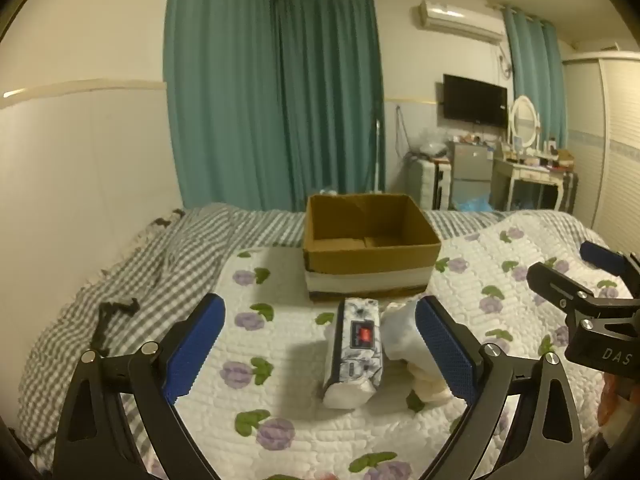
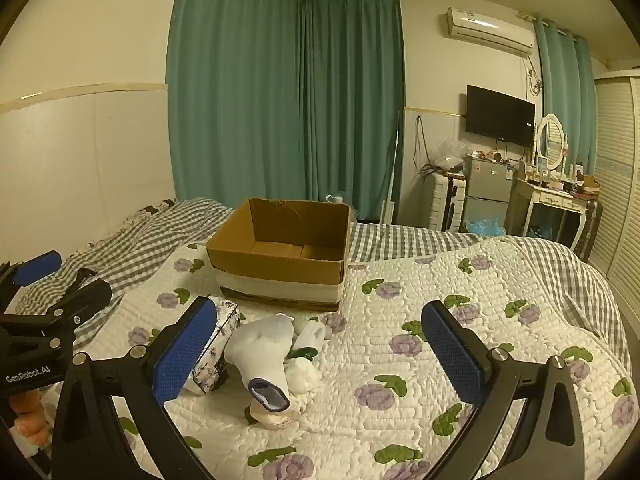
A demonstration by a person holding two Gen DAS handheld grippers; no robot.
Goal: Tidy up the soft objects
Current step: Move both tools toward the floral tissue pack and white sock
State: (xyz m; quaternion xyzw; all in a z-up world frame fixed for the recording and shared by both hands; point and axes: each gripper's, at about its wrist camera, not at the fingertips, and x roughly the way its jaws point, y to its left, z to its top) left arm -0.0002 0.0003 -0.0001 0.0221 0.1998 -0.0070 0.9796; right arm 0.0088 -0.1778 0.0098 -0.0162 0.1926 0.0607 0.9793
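An open brown cardboard box (image 1: pixel 370 248) stands on the flowered quilt, empty inside; it also shows in the right wrist view (image 2: pixel 280 256). In front of it lies a floral tissue pack (image 1: pixel 355 354) (image 2: pixel 218 344) and a pile of white soft things, among them a white sock with a dark cuff (image 2: pixel 262 356) (image 1: pixel 402 332). My left gripper (image 1: pixel 320 350) is open, its blue pads on either side of the tissue pack, above the quilt. My right gripper (image 2: pixel 320 354) is open and empty, with the white sock near its left finger.
The flowered quilt (image 2: pixel 460 340) lies over a grey checked sheet (image 1: pixel 132 280). A white wall runs along the bed's left side. Teal curtains (image 2: pixel 288 100), a TV, small fridge and dressing table stand beyond the bed.
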